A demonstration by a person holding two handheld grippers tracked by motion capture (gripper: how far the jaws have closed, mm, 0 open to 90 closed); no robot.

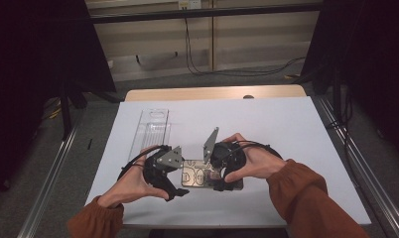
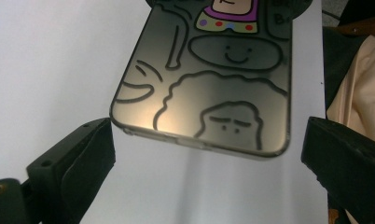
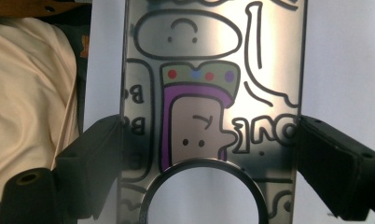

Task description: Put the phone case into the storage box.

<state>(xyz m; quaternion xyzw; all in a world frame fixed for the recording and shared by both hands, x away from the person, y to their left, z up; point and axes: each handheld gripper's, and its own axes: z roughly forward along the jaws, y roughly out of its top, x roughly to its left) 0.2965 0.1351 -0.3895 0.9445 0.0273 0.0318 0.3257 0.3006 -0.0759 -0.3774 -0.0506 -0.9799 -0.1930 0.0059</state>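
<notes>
Right gripper (image 3: 204, 140) is clamping the phone case (image 3: 209, 93) by its long edges on the white mat (image 1: 287, 139); left gripper (image 2: 204, 149) is gaping at its end. Looks thin, glossy, slippery, flexing; grip edges.

Left gripper (image 1: 180, 191) jaws apart; right gripper (image 1: 215, 174) jaws clamped.

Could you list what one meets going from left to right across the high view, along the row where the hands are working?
Clear plastic tray → left hand → left gripper → phone case → right gripper → right hand, all above the white table cover.
</notes>
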